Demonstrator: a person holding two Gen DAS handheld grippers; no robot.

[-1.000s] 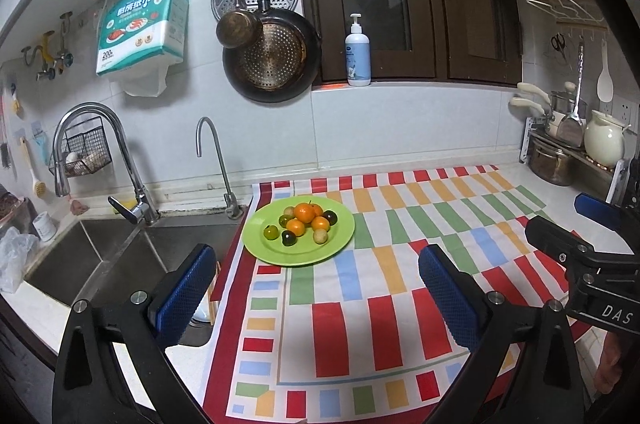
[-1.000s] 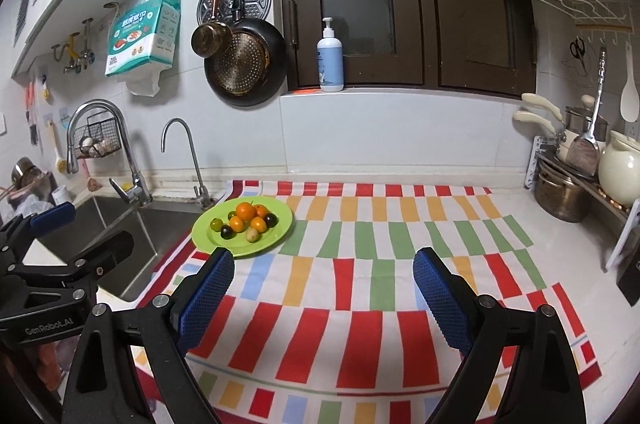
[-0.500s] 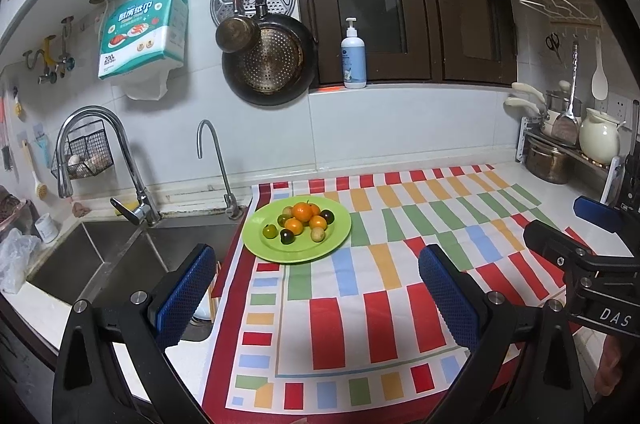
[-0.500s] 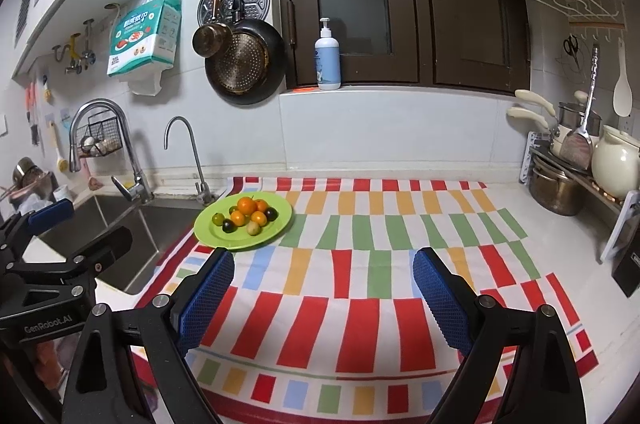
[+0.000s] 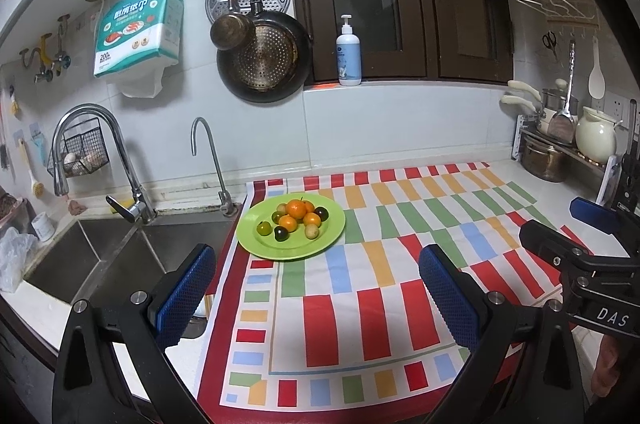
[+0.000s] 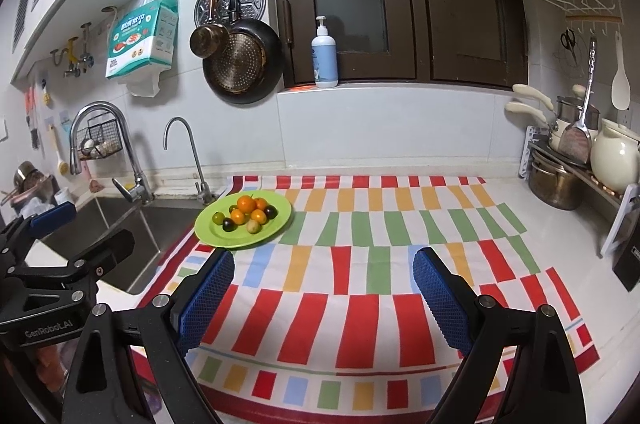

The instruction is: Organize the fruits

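1. While both tools hang above the near edge of the striped cloth (image 5: 360, 288), the left hand-held gripper (image 5: 320, 288) has its blue pads spread wide, nothing between them.
2. Right hand-held gripper (image 6: 324, 288): jaws equally wide apart, empty, over the cloth's red stripes.
3. Each tool shows at the edge of the other's view; the two are apart.
4. Fruits (image 5: 295, 220): small heap on the green plate (image 5: 256, 244), well ahead of both tools. Orange ones stacked in the middle, dark and green ones around them, touching.
5. Plate sits on the cloth's far left corner, on the table (image 6: 560, 224), just beside the sink (image 5: 120, 256).
6. Faucet (image 5: 100, 152) stands behind the sink; soap bottle (image 5: 349, 54) on the window ledge; pots (image 6: 556, 180) on a rack at far right.
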